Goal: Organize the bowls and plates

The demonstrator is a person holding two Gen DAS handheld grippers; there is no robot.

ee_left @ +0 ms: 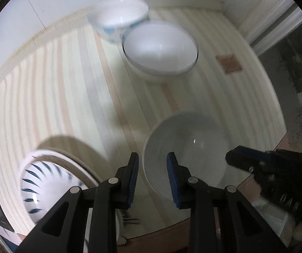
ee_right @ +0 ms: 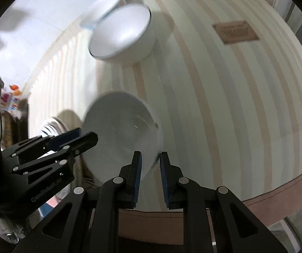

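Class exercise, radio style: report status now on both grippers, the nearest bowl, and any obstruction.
Left gripper open, straddling near bowl rim. Right gripper open astride the opposite rim. Two more bowls behind, striped dish left; none blocking.

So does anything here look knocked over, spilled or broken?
Nothing spilled or visibly broken. The plain white bowl looks tilted, but both claws, left and right, straddle its rim on opposite sides. The rest sits on the striped tablecloth; the pictures are blurred.
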